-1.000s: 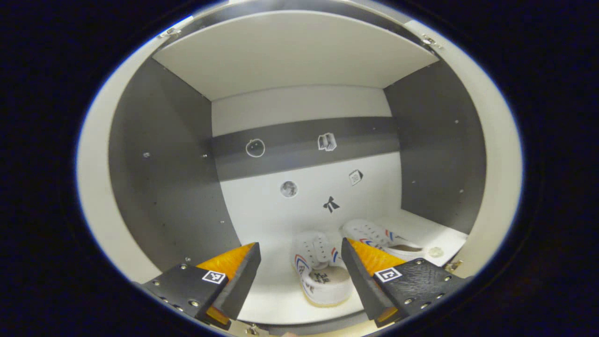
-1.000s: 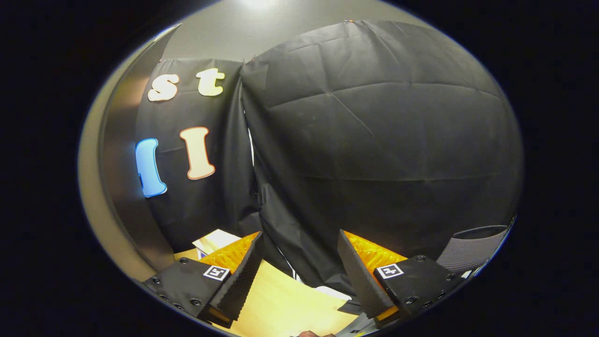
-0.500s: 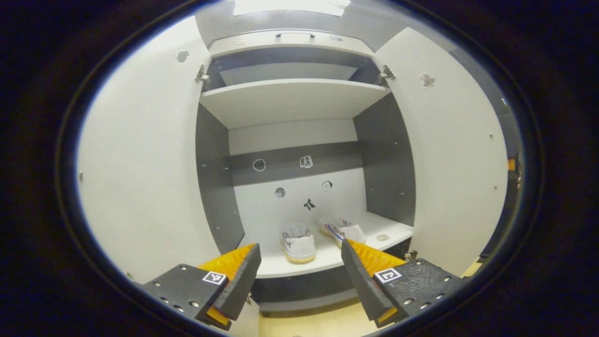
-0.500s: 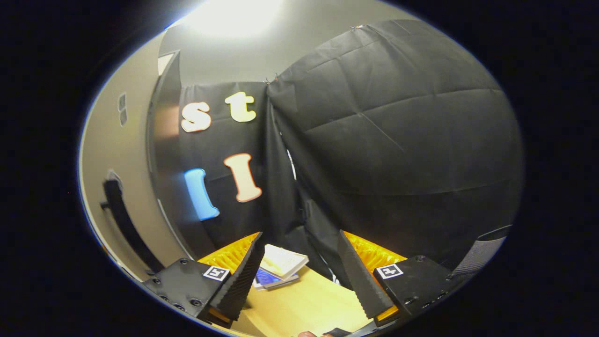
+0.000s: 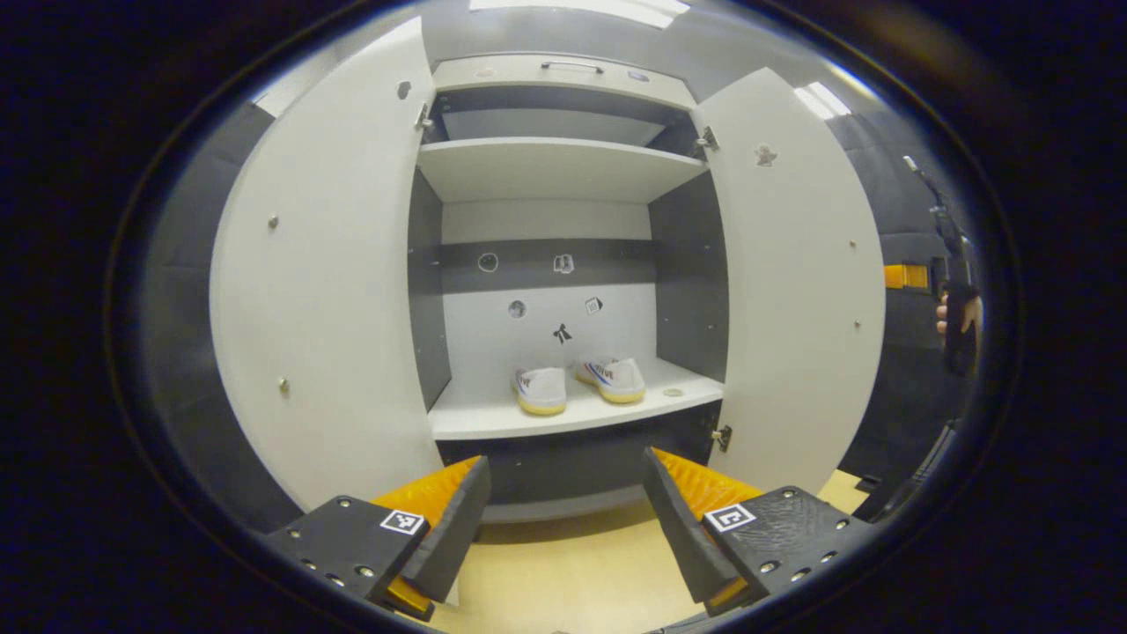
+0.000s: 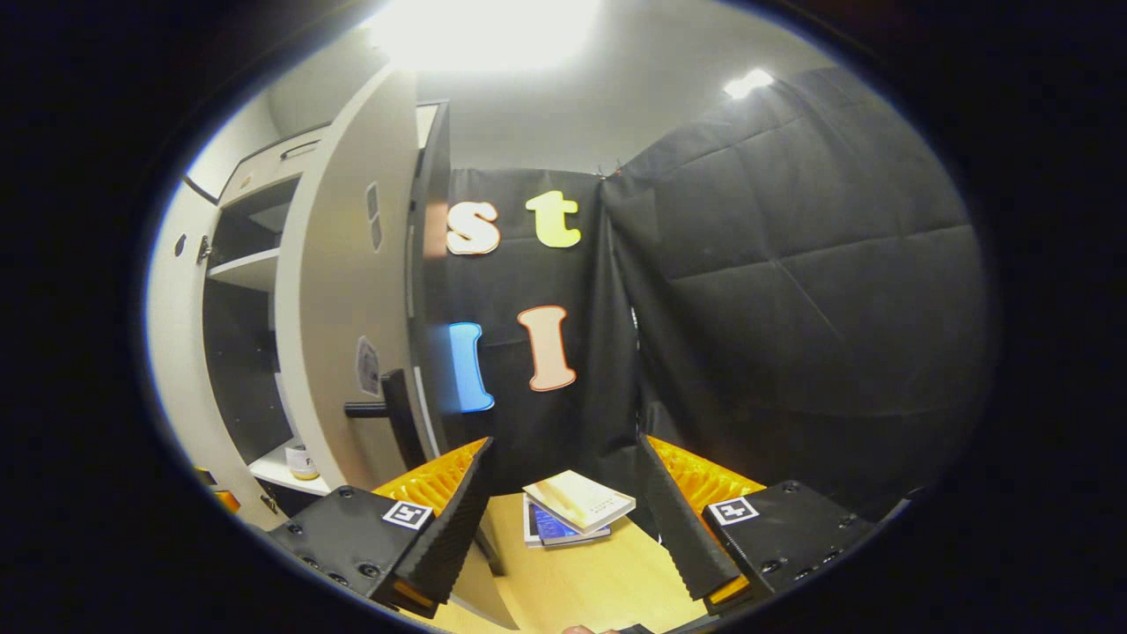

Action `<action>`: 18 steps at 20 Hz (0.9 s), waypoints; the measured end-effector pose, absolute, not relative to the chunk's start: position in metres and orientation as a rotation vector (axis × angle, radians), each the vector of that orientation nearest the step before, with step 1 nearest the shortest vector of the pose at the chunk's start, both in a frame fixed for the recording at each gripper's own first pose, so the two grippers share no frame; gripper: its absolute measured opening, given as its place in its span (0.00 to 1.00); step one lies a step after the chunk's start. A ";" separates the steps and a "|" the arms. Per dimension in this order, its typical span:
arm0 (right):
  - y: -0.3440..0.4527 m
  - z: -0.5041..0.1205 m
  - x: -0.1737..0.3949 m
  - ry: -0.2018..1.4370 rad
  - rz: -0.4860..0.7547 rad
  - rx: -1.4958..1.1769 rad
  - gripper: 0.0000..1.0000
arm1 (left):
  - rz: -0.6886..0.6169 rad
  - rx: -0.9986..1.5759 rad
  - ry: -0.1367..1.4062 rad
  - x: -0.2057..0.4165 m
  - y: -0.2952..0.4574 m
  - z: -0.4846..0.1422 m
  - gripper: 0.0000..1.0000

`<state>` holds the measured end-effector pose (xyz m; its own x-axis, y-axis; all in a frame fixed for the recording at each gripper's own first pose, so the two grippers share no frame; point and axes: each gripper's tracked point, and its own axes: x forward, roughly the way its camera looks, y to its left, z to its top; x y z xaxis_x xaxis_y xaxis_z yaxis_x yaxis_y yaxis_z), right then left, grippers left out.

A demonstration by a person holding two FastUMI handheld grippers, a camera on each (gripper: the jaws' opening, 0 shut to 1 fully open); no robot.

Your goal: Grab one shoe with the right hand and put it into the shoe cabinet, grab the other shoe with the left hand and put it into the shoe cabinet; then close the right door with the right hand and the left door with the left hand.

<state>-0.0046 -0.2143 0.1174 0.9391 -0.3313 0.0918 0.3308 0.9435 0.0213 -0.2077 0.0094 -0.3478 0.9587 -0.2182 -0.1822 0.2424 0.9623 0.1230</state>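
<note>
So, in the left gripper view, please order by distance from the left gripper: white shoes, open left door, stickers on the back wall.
1. Open white left door, on the view's left, nearest the left gripper.
2. Pair of white shoes, on the lower shelf inside.
3. Small stickers on the cabinet's back wall, behind the shoes.

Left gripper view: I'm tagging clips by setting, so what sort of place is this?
Probably a staged recording booth set up like a home entryway. A shoe cabinet stands with both doors open and a pair of shoes on its shelf, black cloth hangs as a wall, and books lie on the floor.
</note>
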 end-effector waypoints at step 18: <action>-0.124 0.112 0.012 -0.026 -0.072 -0.047 0.95 | 0.133 -0.060 0.272 -0.322 0.080 -0.362 0.99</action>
<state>0.0120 -0.1238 0.1116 0.9971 -0.0715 0.0277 0.0727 0.9963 -0.0463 -0.3223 0.0804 -0.3620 0.9546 0.1224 -0.2715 -0.1386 0.9895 -0.0413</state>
